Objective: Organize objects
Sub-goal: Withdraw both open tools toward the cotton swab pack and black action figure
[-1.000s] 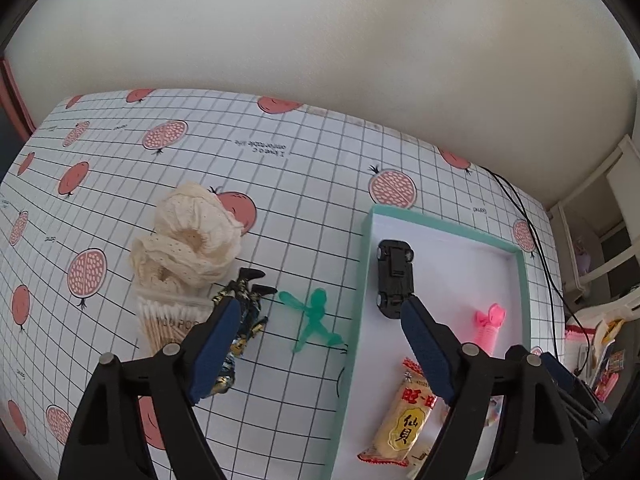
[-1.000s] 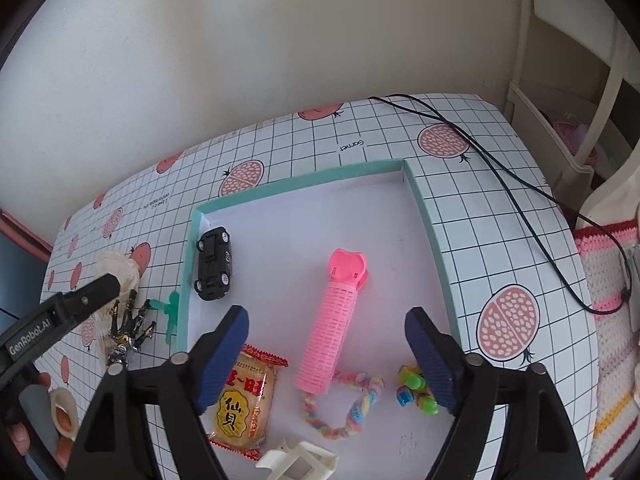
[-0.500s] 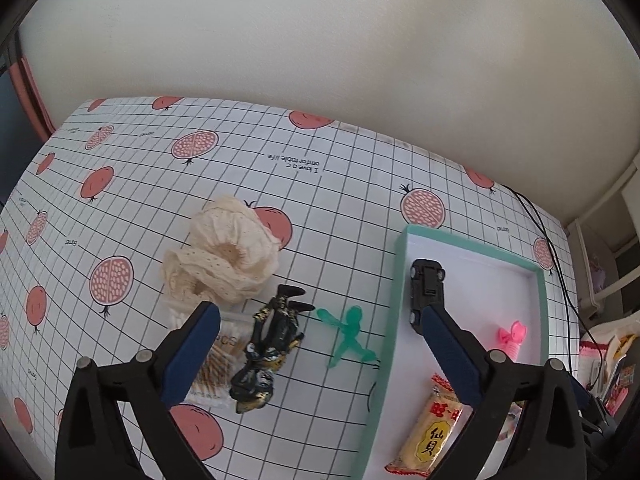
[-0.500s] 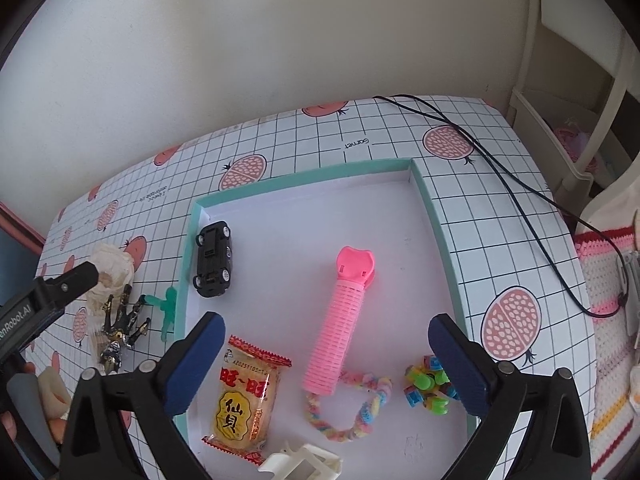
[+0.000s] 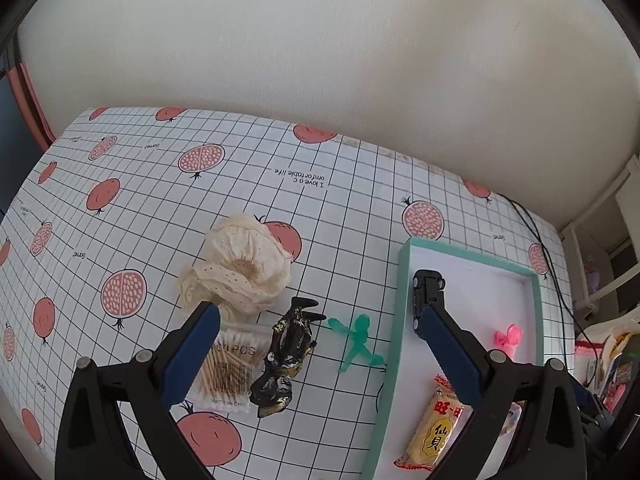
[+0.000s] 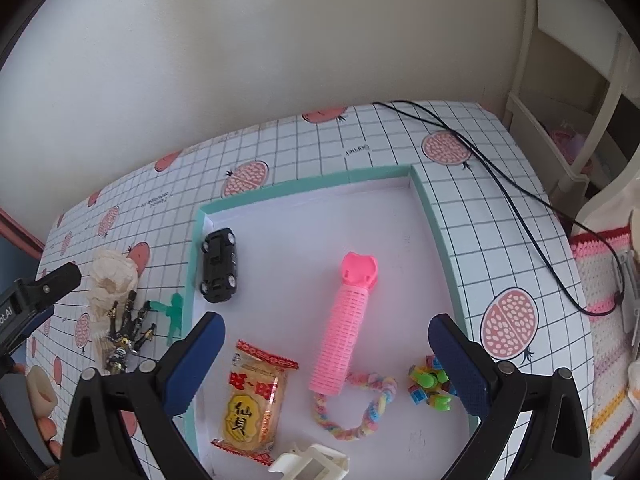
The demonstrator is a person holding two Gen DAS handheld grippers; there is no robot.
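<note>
In my left view my left gripper (image 5: pixel 316 344), jaws just opened wide and empty, hovers over the black figure (image 5: pixel 286 356), one finger (image 5: pixel 450 354) hiding part of the toy car (image 5: pixel 427 286); in my right view my right gripper (image 6: pixel 326 364), likewise just spread and holding nothing, hangs above the tray (image 6: pixel 304 188), the white clip (image 6: pixel 310 464) cut off below.

Both tools are alike. The left gripper (image 5: pixel 318 344) has two black plastic arms that widen toward the camera into angular, triangular frames, each carrying two round silver screw heads. Its fingers (image 5: pixel 192 354) are faced with dark blue pads of finely ribbed texture. The right gripper (image 6: pixel 326 360) shows the same black arms, silver screws and blue pads (image 6: pixel 460 368). In the right view, the left tool's black body bears white lettering at the left edge.
</note>
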